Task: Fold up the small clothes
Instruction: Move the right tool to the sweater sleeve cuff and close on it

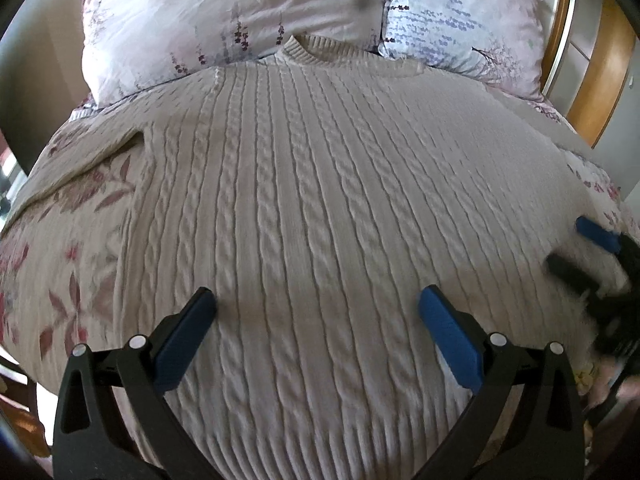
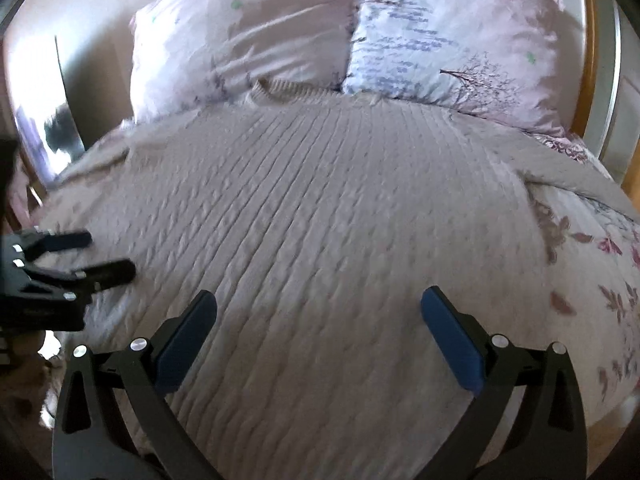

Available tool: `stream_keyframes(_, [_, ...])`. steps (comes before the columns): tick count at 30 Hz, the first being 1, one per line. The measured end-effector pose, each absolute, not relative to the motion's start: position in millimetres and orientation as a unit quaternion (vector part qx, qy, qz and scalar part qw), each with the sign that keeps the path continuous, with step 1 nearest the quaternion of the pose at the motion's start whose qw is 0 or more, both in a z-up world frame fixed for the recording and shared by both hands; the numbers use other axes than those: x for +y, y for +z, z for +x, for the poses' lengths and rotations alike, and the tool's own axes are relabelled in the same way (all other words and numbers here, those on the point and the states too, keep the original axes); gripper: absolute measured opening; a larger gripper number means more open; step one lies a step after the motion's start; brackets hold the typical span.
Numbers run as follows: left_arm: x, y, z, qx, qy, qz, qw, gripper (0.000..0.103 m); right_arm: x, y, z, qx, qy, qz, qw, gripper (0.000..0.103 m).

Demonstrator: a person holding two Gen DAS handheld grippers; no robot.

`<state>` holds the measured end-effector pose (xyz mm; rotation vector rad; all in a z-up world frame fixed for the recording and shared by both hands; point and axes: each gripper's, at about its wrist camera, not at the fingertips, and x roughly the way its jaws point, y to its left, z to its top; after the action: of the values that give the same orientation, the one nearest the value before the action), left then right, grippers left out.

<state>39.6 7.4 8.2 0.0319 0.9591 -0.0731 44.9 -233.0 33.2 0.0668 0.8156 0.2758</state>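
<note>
1. A beige cable-knit sweater [image 1: 304, 184] lies spread flat on a bed, its ribbed collar [image 1: 316, 50] at the far end touching the two pillows.
2. The left pillow [image 1: 224, 12] is pale pink with lavender sprigs; the right pillow [image 1: 460, 16] carries a purple floral print and a bare tree motif. They sit side by side, touching.
3. Under the sweater is a floral bedspread [image 1: 72, 248] with pink and maroon leaves, showing at the left of the left wrist view and at the right of the right wrist view [image 2: 592, 264].
4. The left gripper [image 1: 316, 304] hovers over the lower body of the sweater, its blue-padded fingers [image 1: 448, 332] spread wide apart, with nothing between them.
5. The right gripper [image 2: 318, 304] is likewise over the lower part of the sweater, fingers set wide and holding nothing.
6. Each gripper shows in the other's camera: the right gripper [image 1: 576, 250] appears blurred at the right edge of the left wrist view, over the sweater's right side; the left gripper [image 2: 100, 254] appears at the left edge of the right wrist view, over the sweater's left side.
7. A sleeve [image 1: 92, 152] runs out leftward across the bedspread; another sleeve [image 2: 580, 184] lies out to the right.
8. A wooden bed frame [image 1: 600, 80] curves along the right edge behind the pillows.
</note>
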Motion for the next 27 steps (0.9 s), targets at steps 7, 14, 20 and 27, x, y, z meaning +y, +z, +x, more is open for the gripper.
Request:
stream_keyframes(7, [27, 46, 75, 0.392, -0.055, -0.003, 0.918, 0.101, -366, 72, 106, 0.364, 0.012, 0.201, 0.91, 0.098])
stream_keyframes(14, [39, 57, 111, 0.375, -0.046, -0.033, 0.925, 0.101, -479, 44, 154, 0.391, -0.106, 0.365, 0.838, 0.064])
stream_keyframes(20, [37, 44, 128, 0.388, -0.049, -0.034, 0.92, 0.101, -514, 10, 170, 0.405, -0.163, 0.418, 0.797, 0.052])
stream_keyframes(27, [40, 33, 137, 0.401, -0.056, -0.039, 0.914, 0.101, -528, 3, 172, 0.39, -0.175, 0.435, 0.792, 0.046])
